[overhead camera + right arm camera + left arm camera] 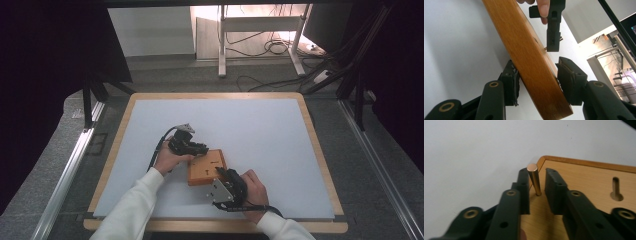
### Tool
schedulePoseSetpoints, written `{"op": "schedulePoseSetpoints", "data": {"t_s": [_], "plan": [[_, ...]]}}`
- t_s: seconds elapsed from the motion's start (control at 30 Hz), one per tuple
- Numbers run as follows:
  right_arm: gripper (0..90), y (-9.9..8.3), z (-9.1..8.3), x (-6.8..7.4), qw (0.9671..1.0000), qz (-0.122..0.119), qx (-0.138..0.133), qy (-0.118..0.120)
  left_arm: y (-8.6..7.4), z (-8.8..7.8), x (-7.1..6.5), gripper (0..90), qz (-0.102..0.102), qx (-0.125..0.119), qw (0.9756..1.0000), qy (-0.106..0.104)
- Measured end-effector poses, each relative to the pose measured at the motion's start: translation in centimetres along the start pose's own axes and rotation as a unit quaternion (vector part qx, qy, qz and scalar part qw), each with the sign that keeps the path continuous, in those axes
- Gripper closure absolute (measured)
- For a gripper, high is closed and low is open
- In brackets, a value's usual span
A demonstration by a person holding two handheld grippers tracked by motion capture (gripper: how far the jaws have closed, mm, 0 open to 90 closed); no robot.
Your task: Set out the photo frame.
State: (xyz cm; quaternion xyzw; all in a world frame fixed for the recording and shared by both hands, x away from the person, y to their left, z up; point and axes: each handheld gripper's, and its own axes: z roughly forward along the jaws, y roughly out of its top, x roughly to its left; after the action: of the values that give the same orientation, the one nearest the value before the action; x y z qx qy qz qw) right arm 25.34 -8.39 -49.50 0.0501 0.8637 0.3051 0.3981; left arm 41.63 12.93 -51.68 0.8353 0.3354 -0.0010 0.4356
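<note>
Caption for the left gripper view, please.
Left gripper with open black jaws either side of a slim brass-coloured peg standing in a light wooden board.

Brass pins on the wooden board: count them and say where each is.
1. The brass pin stands in a hole near the rounded corner of the wooden board, between the open jaws of the left gripper. Others may be hidden.

Table evenly lit from overhead, surroundings dark; glare at rear; close views soft, slightly blurred.

Wooden board (584, 185), smooth, satin edge; polished brass-coloured metal pin (534, 179); matt white table (260, 125).
</note>
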Motion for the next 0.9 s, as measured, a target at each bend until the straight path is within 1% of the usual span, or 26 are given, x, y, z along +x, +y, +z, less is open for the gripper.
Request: {"op": "schedulePoseSetpoints", "data": {"t_s": [0.07, 0.1, 0.23, 0.33, 0.43, 0.6, 0.67, 0.7, 0.73, 0.77, 0.83, 0.87, 0.9], "plan": [[54.2, 0.0, 0.0, -0.1, 1.0000, 0.002, 0.000, 0.001, 0.0, -0.7, 0.0, 65.0, -0.002, -0.012, 0.9999, 0.008], [54.2, 0.1, 0.0, -0.1, 1.0000, 0.000, -0.001, 0.001, -0.1, -1.3, -0.1, 60.6, -0.001, -0.019, 0.9997, 0.017], [54.2, 0.0, 0.0, -0.3, 1.0000, -0.002, -0.002, 0.003, -1.0, -3.3, -0.3, 50.3, 0.008, -0.029, 0.9985, 0.046], [54.2, 0.0, 0.0, -0.2, 1.0000, -0.002, 0.001, 0.004, -1.9, -4.6, -0.2, 47.0, 0.008, -0.032, 0.9977, 0.060], [54.3, 0.0, 0.0, -0.3, 1.0000, -0.006, -0.001, 0.004, -2.8, -5.7, -0.3, 43.4, 0.003, -0.036, 0.9971, 0.067], [54.6, 0.0, 0.0, -0.3, 1.0000, -0.007, 0.000, 0.004, -4.8, -6.9, -0.7, 39.3, 0.000, -0.036, 0.9958, 0.084], [55.0, 0.0, 0.0, -0.4, 0.9999, -0.009, 0.001, 0.005, -5.5, -7.3, -0.7, 39.0, 0.001, -0.034, 0.9957, 0.086], [55.3, 0.0, -0.1, -0.4, 0.9999, -0.011, 0.002, 0.006, -5.8, -7.4, -0.8, 38.9, -0.002, -0.037, 0.9957, 0.084], [55.5, 0.1, 0.0, -0.4, 1.0000, -0.007, 0.001, 0.005, -6.2, -7.5, -0.8, 38.9, -0.001, -0.033, 0.9959, 0.084], [55.9, 0.2, -0.1, -0.5, 0.9999, -0.009, 0.002, 0.006, -6.5, -7.5, -0.8, 38.5, -0.002, -0.032, 0.9958, 0.085], [56.2, 0.3, 0.0, -0.7, 0.9999, -0.006, 0.002, 0.008, -7.0, -7.5, -0.8, 38.4, 0.003, -0.023, 0.9955, 0.092], [56.4, 0.4, 0.0, -0.8, 0.9999, -0.009, 0.002, 0.011, -7.1, -7.4, -0.8, 38.2, 0.004, -0.020, 0.9954, 0.093], [56.7, 0.4, 0.0, -1.0, 0.9997, -0.019, 0.004, 0.014, -7.2, -7.4, -0.8, 38.1, 0.005, -0.019, 0.9953, 0.094]]}}
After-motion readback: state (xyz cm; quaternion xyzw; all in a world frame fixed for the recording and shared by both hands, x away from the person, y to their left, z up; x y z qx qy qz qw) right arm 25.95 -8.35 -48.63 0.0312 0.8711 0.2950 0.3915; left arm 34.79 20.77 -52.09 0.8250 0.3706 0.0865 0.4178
